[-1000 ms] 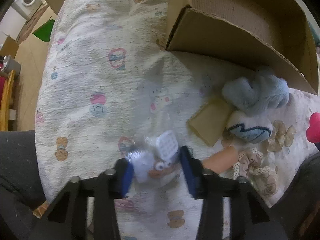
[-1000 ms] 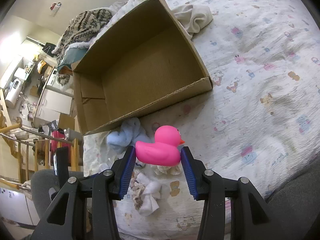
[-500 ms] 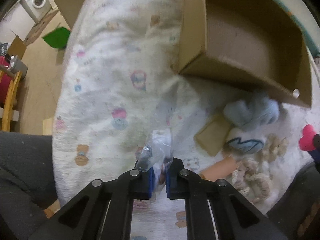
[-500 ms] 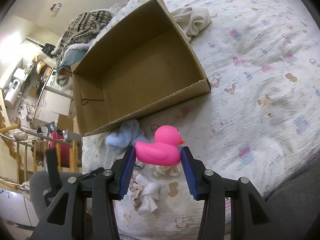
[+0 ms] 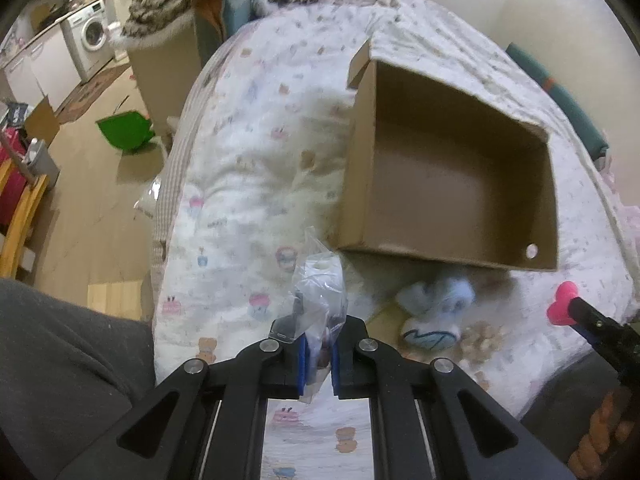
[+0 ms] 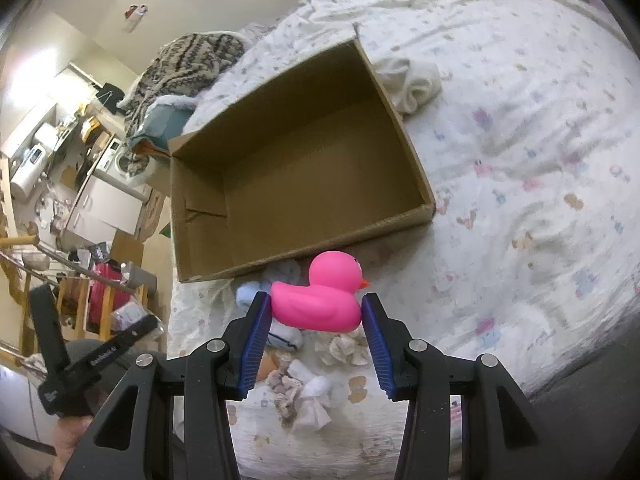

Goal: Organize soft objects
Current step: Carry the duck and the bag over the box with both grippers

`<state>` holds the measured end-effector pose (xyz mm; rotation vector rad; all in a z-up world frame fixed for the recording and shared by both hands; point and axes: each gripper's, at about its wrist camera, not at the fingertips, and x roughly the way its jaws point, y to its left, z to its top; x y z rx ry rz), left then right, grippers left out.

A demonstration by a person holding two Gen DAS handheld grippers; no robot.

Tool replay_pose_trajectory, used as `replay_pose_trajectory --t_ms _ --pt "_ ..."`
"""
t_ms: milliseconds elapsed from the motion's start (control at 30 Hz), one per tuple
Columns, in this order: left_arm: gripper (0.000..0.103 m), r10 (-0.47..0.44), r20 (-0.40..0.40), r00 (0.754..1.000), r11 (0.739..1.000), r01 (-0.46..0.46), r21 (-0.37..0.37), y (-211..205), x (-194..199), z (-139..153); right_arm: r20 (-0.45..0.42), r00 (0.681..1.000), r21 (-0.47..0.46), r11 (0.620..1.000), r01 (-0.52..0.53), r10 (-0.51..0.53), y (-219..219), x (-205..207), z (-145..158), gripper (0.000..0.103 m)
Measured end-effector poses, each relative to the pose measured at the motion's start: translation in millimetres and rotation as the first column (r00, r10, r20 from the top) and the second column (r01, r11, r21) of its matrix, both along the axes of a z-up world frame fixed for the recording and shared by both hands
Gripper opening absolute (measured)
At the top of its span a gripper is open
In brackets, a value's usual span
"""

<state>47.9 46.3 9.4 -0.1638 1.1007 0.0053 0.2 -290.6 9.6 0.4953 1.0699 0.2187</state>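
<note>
Left gripper (image 5: 319, 354): blue pads pinched tight on a clear plastic bag (image 5: 318, 298) of small items, which is raised off the bedspread (image 5: 248, 184), in front of the box's near-left corner.
Right gripper (image 6: 317, 334): jaws part-way apart, clamping a pink rubber duck (image 6: 320, 298) by breast and tail, above the bedspread, in front of the box's near wall.
Cardboard box (image 6: 288, 168): open and bare inside, resting on the bedspread.
Loose soft things: a pale blue plush (image 5: 436, 294), a white piece with a blue mark (image 5: 430, 334) and lacy scrunchies (image 6: 300, 394) lie by the box's near wall.
Beyond the box: a cream cloth (image 6: 410, 82) touches the far-right corner.
</note>
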Motion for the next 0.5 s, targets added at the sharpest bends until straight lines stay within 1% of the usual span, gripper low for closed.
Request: replay_pose_trajectory --t_ms 300,500 --pt "0.008 -0.07 0.069 0.995 0.997 0.072 -0.028 -25.0 12.9 36.3 0.055 0.998 -0.02 1.0 0.008 -0.006 -3.9 15.1 27.6 0.049" --pt "0.008 -0.108 0.088 0.99 0.994 0.109 -0.014 -40.3 29.1 44.0 0.082 0.997 -0.037 0.999 0.002 0.001 -5.3 34.5 38.2 0.049"
